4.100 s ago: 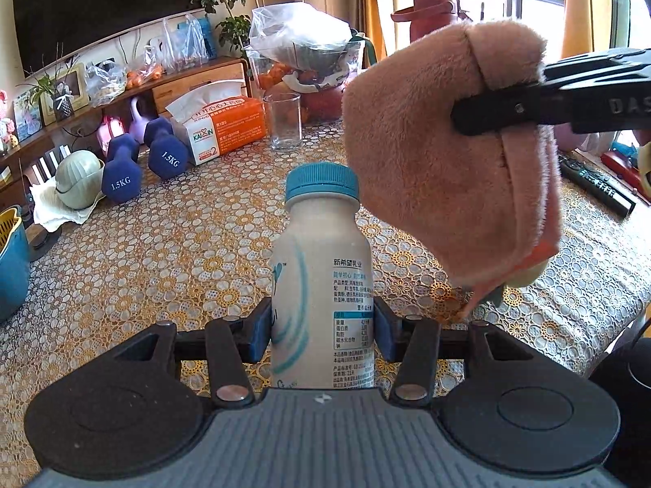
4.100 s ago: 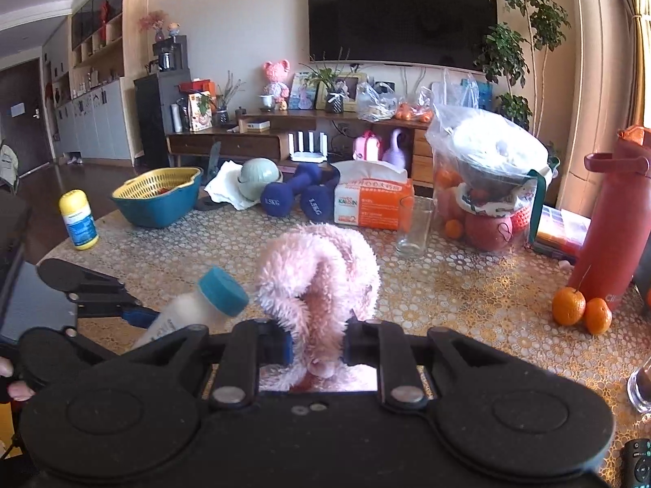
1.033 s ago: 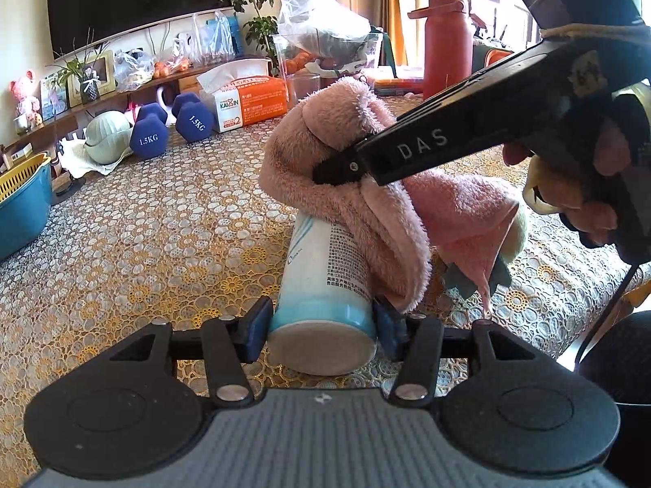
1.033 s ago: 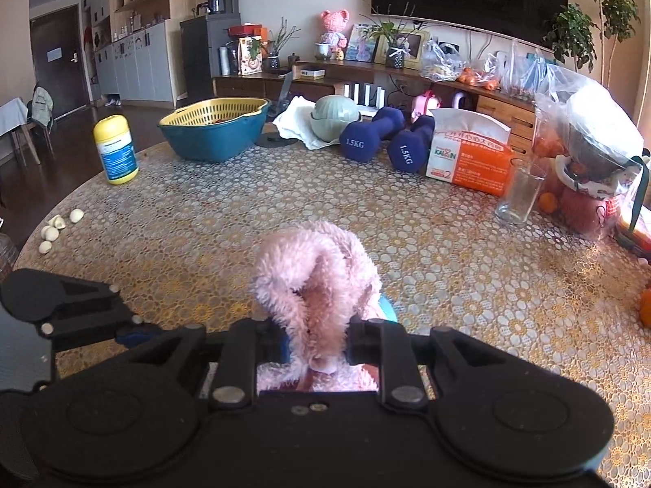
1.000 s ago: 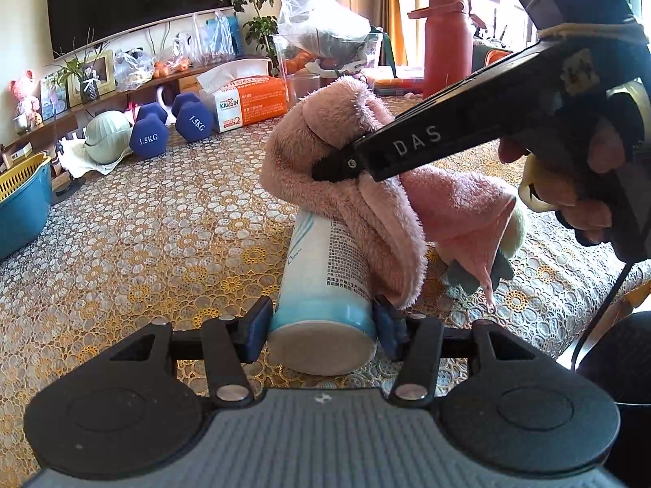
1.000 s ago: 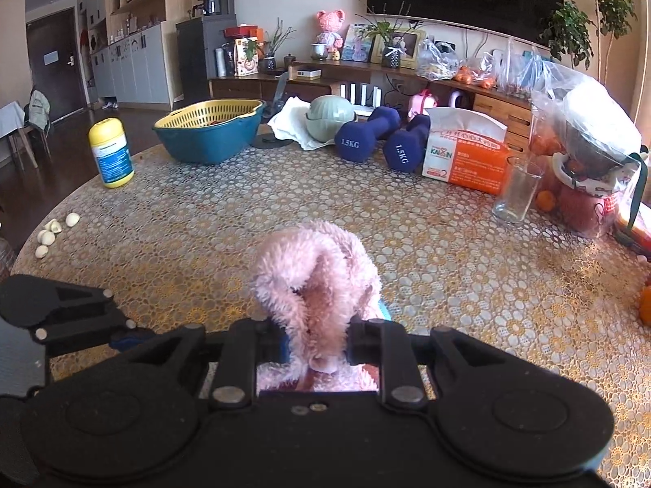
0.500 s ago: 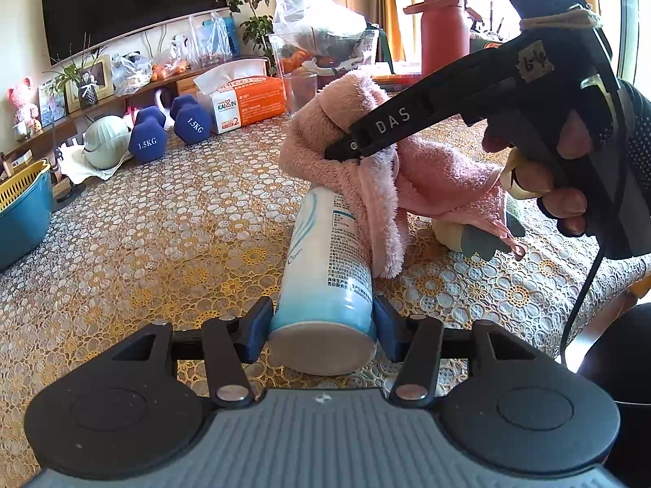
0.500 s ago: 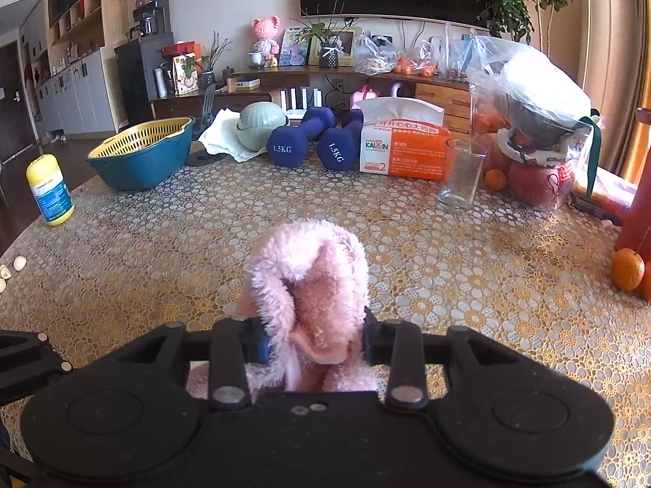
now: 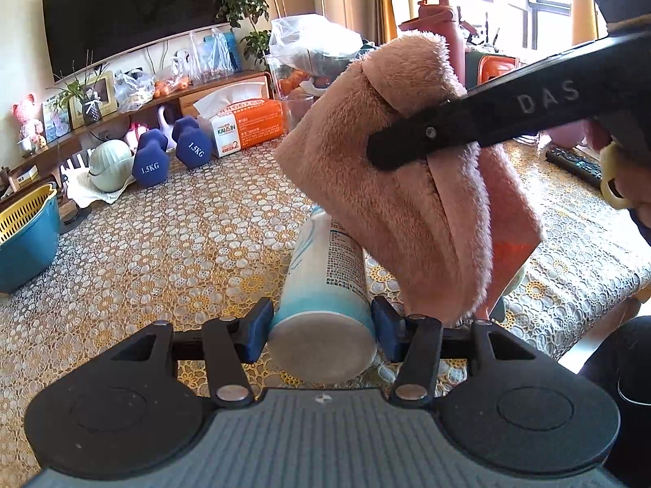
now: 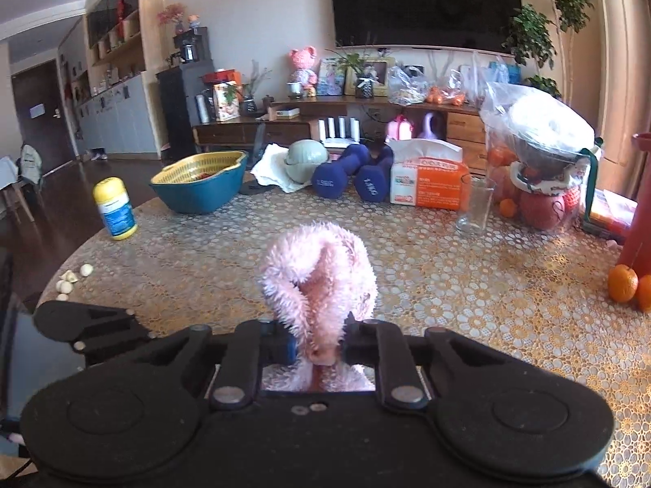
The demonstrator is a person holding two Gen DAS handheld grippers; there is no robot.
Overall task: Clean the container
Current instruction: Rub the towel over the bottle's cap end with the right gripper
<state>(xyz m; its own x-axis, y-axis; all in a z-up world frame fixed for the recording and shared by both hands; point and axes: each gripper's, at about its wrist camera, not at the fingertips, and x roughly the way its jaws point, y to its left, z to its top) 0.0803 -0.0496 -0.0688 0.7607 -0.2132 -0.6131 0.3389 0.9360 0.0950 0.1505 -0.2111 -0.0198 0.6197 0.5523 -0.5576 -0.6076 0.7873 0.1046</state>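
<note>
My table (image 10: 508,305) wears a gold-and-white lace-pattern cover. From my right claw's view, at eleven o'clock stands a yellow-capped bottle (image 10: 114,209), with garlic cloves (image 10: 73,276) near the edge at nine. At twelve sit two blue dumbbells (image 10: 352,181), a teal basket (image 10: 199,187) left of them, a tissue box (image 10: 427,183) and an empty glass (image 10: 474,205) right. Oranges (image 10: 626,284) lie at three.

Fluffy pink cloth (image 9: 407,187), smooth glossy plastic bottle (image 9: 325,280), lace-patterned tablecloth (image 9: 162,252), matt black gripper (image 9: 321,325)
</note>
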